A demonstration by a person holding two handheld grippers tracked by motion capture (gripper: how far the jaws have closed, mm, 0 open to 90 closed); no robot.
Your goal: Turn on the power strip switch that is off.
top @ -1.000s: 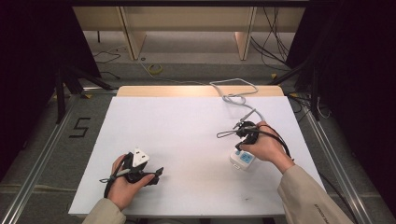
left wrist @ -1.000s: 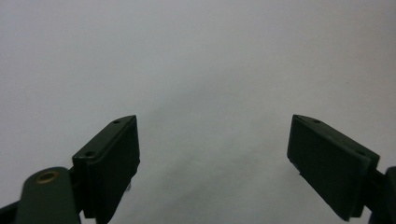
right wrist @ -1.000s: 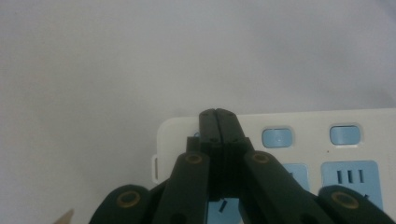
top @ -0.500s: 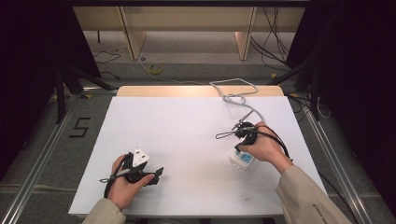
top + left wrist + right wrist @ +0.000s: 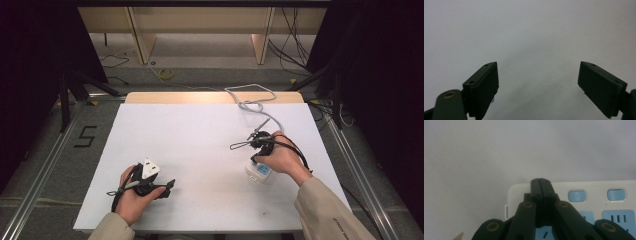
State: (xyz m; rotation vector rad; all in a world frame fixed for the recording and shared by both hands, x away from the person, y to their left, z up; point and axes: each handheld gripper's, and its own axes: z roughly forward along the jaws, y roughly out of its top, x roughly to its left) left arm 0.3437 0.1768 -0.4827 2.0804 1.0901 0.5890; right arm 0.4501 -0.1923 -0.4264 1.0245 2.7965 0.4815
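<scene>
A white power strip (image 5: pixel 599 195) with pale blue sockets and buttons lies on the white table at the right, partly under the person's right hand (image 5: pixel 280 159). My right gripper (image 5: pixel 540 181) is shut with nothing between its jaws. Its tips sit over one end of the strip (image 5: pixel 258 171); I cannot tell whether they touch it. My left gripper (image 5: pixel 539 82) is open and holds nothing, with bare table beneath it. In the high view the left gripper (image 5: pixel 166 188) rests in the left hand near the table's front left.
A white cable (image 5: pixel 252 102) loops from the table's back edge toward the right hand. The white tabletop (image 5: pixel 190 135) has a wooden strip along its far edge. Metal rails run along both sides, and dark cables lie on the floor beyond.
</scene>
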